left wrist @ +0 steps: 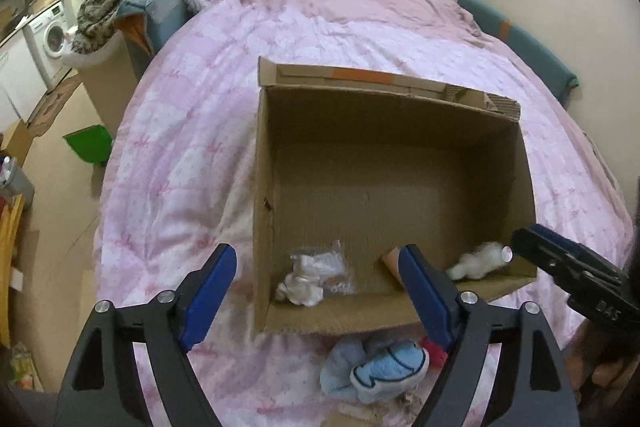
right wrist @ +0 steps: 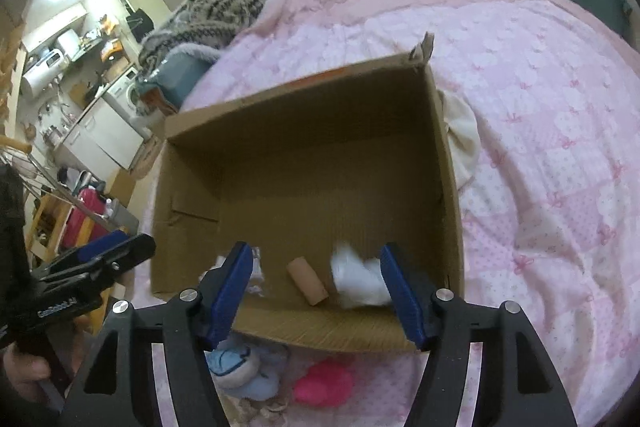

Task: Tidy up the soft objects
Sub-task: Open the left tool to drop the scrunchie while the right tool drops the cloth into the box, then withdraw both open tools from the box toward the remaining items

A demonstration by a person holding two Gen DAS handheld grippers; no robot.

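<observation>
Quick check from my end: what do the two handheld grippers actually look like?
Both match: the left gripper and right gripper have black plastic frames with triangular cut-outs, silver pivot bolts and blue finger pads. White lettering marks their sides, too blurred to read. No cables show.

Both wrist views look down, close, into one cardboard box (left wrist: 384,187).

A cardboard box (left wrist: 384,195) sits open on the bed (left wrist: 192,147). Inside, along its near wall, lie a plastic bag (left wrist: 316,275), a cardboard tube (right wrist: 307,281) and a fluffy toy (right wrist: 360,281). Before the box, on the bed, lies a plush toy (left wrist: 380,371).
</observation>
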